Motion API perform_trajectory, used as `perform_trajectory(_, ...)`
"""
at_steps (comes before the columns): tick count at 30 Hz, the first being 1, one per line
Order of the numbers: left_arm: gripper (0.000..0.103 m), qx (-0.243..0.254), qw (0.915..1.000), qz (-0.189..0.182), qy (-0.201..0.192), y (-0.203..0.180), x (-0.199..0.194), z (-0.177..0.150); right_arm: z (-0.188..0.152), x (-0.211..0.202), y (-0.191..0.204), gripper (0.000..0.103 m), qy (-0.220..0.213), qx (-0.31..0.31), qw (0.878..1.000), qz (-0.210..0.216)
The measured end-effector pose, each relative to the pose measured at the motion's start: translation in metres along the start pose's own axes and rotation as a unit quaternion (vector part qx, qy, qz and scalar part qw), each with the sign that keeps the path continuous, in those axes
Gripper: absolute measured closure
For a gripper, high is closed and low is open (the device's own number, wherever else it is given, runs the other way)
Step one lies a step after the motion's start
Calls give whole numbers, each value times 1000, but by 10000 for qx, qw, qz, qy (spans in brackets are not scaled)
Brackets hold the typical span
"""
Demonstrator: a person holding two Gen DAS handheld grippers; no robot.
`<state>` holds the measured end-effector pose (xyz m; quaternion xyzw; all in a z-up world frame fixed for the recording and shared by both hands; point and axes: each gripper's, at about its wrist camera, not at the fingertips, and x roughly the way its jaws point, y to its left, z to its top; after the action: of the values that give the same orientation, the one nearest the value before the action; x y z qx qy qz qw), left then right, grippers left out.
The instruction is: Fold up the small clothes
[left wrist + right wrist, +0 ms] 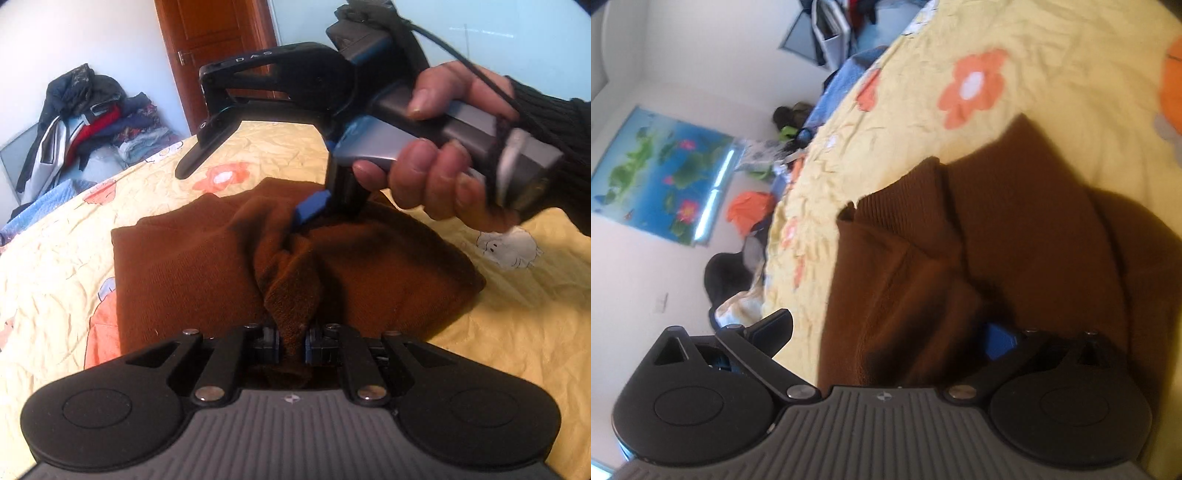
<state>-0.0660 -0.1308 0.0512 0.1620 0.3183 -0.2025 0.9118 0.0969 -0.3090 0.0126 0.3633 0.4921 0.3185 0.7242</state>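
Observation:
A brown knit garment (pixel 192 266) lies partly folded on the yellow flowered bedsheet (pixel 55 266). My left gripper (pixel 293 341) is shut on a bunched fold of the brown garment at its near edge. My right gripper (pixel 255 195) is held by a hand above the garment, open wide, one blue-padded finger (pixel 310 212) pressed into the cloth and the other finger (pixel 201 147) out over the sheet. In the right wrist view the garment (pixel 1015 236) fills the middle; my right gripper (pixel 886 332) is open, its right finger (pixel 1001 341) tucked into the folds.
A pile of clothes (pixel 92 114) lies at the far left by a wooden door (pixel 214 40). More clothes (pixel 750 210) lie on the floor beyond the bed edge, under a wall poster (pixel 661 166).

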Motion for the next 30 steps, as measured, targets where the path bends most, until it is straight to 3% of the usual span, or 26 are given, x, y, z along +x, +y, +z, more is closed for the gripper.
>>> perform_trajectory(2,92,18,10000,28,-22,1,0,2,9,3,2,3,-27,-37,10000,-40)
perform_trajectory(5,92,255,9995,144,-82,-5,-2,1,24,15,0,16,84,-20,9995,-293)
perform_trajectory(7,92,491,9985,239,-88,-11,3,-1,29,22,0,36,238,-227,9980,-532)
perform_trajectory(9,92,582,9980,224,-45,-17,1,-2,27,33,8,80,406,-654,9936,-829)
perform_trajectory(12,92,720,9973,115,-123,-25,-1,10,21,35,17,87,403,-1242,9859,-1043)
perform_trajectory(17,92,961,9934,-368,-498,-53,-4,27,20,-29,30,88,-298,-1689,9815,-854)
perform_trajectory(20,92,864,9936,-719,-116,-71,22,16,18,-58,0,88,-462,-1418,9815,-1201)
perform_trajectory(22,90,839,9935,-695,-342,-73,20,12,15,-60,-28,88,-434,-1138,9800,-1575)
perform_trajectory(23,88,747,9931,-810,-393,-68,17,12,12,-62,-40,89,-496,-972,9830,-1479)
perform_trajectory(25,67,576,9893,-1250,-492,-49,5,11,9,-69,-51,86,-703,-591,9891,-1147)
perform_trajectory(26,58,517,9875,-1395,-525,-37,-2,10,8,-71,-52,74,-781,-500,9899,-1077)
perform_trajectory(27,31,452,9866,-1462,-563,-24,-10,8,8,-72,-51,52,-816,-455,9901,-1050)
perform_trajectory(28,10,360,9871,-1423,-647,-10,-20,5,9,-75,-49,41,-895,-464,9893,-1057)
perform_trajectory(29,6,245,9875,-1367,-752,4,-30,1,10,-79,-46,24,-1073,-509,9874,-1048)
perform_trajectory(30,5,98,9873,-1357,-823,18,-40,-5,11,-85,-43,20,-1282,-532,9847,-1049)
